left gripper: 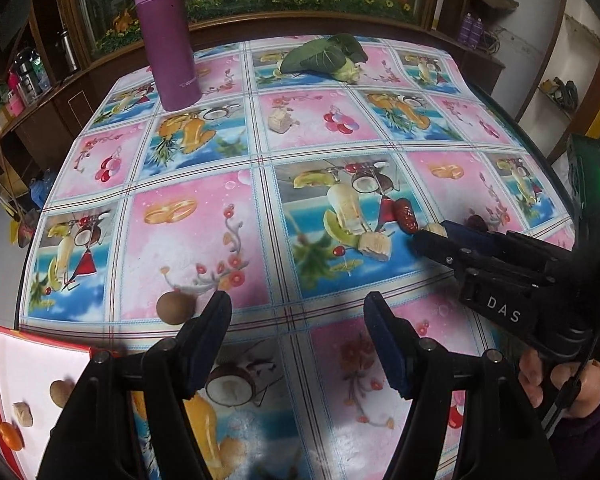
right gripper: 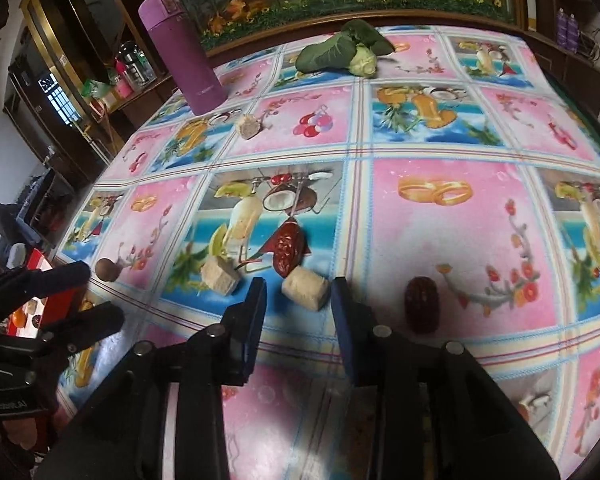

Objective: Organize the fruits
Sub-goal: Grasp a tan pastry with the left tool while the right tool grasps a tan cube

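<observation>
**Guest1:** Fruit bits are scattered all over that loud tablecloth. Why is the right gripper [right gripper: 299, 312] parked so low in the bottom middle of its own view?

**Guest2:** Looks to me like it's lining up on the pale chunk [right gripper: 306, 289]. Its jaws are partly apart with the chunk sitting just ahead of the tips, nothing pinched. One dark date [right gripper: 287, 251] lies touching that chunk on the far side, another date [right gripper: 422, 305] is off to the right, and a second pale chunk [right gripper: 220, 275] is to the left.

**Guest1:** And the left gripper [left gripper: 298, 312]?

**Guest2:** Wide open and empty, hanging over the counter [left gripper: 204, 240]. The round brown fruit [left gripper: 175, 308] sits just left of its left finger, so I'd guess that's its pick. The red-rimmed tray [left gripper: 28, 360] is at the lower left corner, already holding a few pieces, which is probably why that hand stays on that side.

**Guest1:** The purple flask [left gripper: 168, 36] and leafy greens [left gripper: 324, 54]?

**Guest2:** Far edge, out of the way.
</observation>
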The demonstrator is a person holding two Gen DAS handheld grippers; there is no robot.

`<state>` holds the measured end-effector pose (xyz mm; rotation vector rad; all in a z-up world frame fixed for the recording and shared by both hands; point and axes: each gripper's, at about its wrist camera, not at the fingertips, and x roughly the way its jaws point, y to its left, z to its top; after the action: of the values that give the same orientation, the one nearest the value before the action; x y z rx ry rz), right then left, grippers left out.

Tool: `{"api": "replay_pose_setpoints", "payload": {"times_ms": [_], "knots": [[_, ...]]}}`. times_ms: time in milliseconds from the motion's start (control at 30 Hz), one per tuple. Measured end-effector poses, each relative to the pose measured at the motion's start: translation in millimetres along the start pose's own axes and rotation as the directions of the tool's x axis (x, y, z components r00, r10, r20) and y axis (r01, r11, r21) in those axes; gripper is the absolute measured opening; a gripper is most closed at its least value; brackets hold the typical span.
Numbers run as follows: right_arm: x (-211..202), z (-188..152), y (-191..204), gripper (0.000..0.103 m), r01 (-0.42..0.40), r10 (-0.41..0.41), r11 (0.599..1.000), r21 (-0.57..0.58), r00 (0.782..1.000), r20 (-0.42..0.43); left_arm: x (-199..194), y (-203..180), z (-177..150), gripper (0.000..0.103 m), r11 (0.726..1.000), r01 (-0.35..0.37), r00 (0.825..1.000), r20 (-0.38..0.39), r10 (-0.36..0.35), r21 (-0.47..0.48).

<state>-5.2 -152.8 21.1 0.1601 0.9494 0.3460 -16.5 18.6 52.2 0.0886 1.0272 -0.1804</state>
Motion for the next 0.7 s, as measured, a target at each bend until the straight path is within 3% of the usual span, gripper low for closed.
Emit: {"api": "replay_pose_setpoints", "payload": {"times_ms": [167, 233, 500, 667, 700], "knots": [[0, -3, 2, 0.034, 0.007, -0.006, 0.999, -0.039, 1.000, 0.022, 11, -6, 8, 0.069, 1.000, 0.010, 1.000, -0.016, -0.010, -0.001], [0, -2, -2, 0.026, 0.010, -0.009, 0.999, -0.033, 1.000, 0.021, 14, -10, 11, 0.069, 1.000, 0.018, 1.000, -0.021, -0.018, 0.004], [-26, 6, -25, 0.026, -0.044, 0.037, 0.997, 0.067, 0.994, 0.101, 36, -31, 21, 0.069, 0.999, 0.043, 0.998, -0.037, -0.042, 0.027], [-28, 7, -32, 0.026, -0.042, 0.032, 0.994, 0.102, 0.994, 0.105, 51, -34, 26, 0.068, 0.999, 0.050, 0.998, -0.040, -0.049, 0.016], [-29, 8, -33, 0.026, -0.043, 0.032, 0.993, 0.106, 0.994, 0.107, 53, -35, 26, 0.062, 0.999, 0.049, 0.998, -0.036, -0.048, 0.017]]}}
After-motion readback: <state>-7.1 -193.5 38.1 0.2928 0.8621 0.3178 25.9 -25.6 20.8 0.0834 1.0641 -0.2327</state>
